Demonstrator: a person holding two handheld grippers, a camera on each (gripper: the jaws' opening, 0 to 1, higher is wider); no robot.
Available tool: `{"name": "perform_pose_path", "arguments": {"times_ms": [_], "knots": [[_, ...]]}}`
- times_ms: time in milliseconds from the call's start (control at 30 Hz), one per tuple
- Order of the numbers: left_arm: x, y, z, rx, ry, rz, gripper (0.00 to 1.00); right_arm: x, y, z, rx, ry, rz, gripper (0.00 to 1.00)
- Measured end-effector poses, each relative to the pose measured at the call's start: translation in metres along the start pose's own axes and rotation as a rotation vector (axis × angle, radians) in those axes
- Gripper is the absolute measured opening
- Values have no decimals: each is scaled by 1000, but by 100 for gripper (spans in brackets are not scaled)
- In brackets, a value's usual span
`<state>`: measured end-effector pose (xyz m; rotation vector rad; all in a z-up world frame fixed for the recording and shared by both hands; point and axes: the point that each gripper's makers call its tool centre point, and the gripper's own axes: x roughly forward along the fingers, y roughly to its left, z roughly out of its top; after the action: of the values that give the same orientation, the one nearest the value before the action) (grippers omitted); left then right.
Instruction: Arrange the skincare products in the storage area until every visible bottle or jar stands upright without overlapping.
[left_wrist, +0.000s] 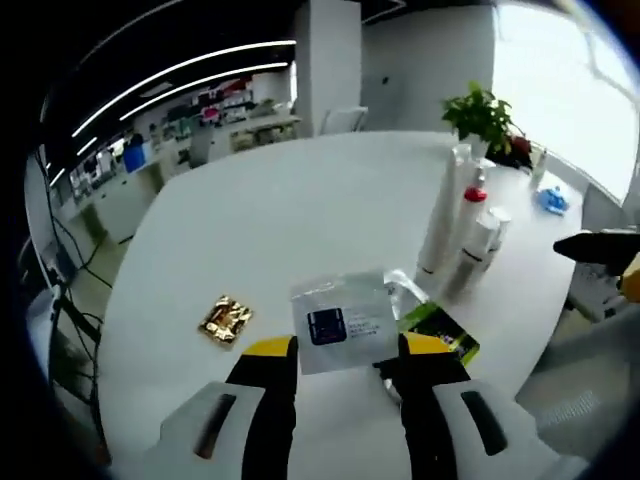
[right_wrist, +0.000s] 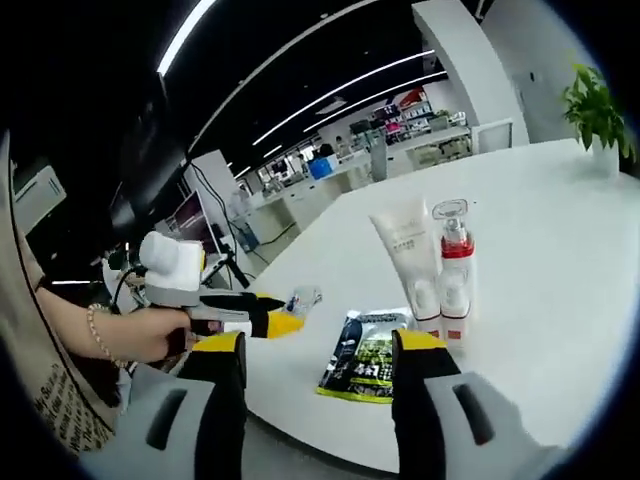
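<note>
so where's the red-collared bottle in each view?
Left gripper view: red-collared bottle right of centre, between the tall white tube and the smaller white bottles.
Right gripper view: right of centre, just right of that tube, above the right jaw.
Shared landmark: potted plant.

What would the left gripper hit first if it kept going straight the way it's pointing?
Most likely the white sachet lying flat on the table, right ahead between the left gripper's open jaws. The green packet lies just to its right. Depth is hard to judge.
</note>
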<state>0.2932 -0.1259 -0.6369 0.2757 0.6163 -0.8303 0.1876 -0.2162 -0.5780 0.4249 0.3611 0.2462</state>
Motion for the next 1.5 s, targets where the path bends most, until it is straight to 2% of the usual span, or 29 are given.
{"name": "perform_pose_path", "arguments": {"times_ms": [167, 267, 367, 500, 600, 833, 1033, 1133, 1167, 1200, 1400, 1500], "knots": [[-16, -25, 14, 72, -53, -40, 37, 8, 3, 7, 55, -15, 28, 50], [-26, -39, 20, 98, -72, -64, 37, 14, 5, 13, 106, -35, 51, 49], [-34, -48, 28, 103, -92, -82, 37, 19, 10, 16, 178, -52, 86, 47], [-42, -56, 37, 116, -120, -92, 37, 23, 11, 15, 245, -59, 98, 43], [-50, -63, 43, 140, -138, -100, 37, 25, 13, 16, 260, -58, 110, 39], [-55, -78, 37, 159, -135, -127, 37, 29, 18, 23, 276, -70, 136, 29], [-59, -83, 36, 160, -135, -141, 37, 30, 19, 20, 294, -67, 143, 21], [-59, -84, 37, 162, -138, -142, 37, 30, 21, 21, 375, -84, 169, 13], [-59, -84, 38, 162, -139, -144, 37, 30, 21, 21, 387, -85, 170, 5], [-59, -84, 38, 160, -140, -146, 37, 30, 19, 21, 390, -87, 167, 2], [-57, -86, 40, 173, -141, -153, 38, 29, 17, 24, 426, -109, 172, 1], [-57, -90, 40, 164, -143, -173, 45, 28, 13, 26, 434, -116, 162, 1]]}}
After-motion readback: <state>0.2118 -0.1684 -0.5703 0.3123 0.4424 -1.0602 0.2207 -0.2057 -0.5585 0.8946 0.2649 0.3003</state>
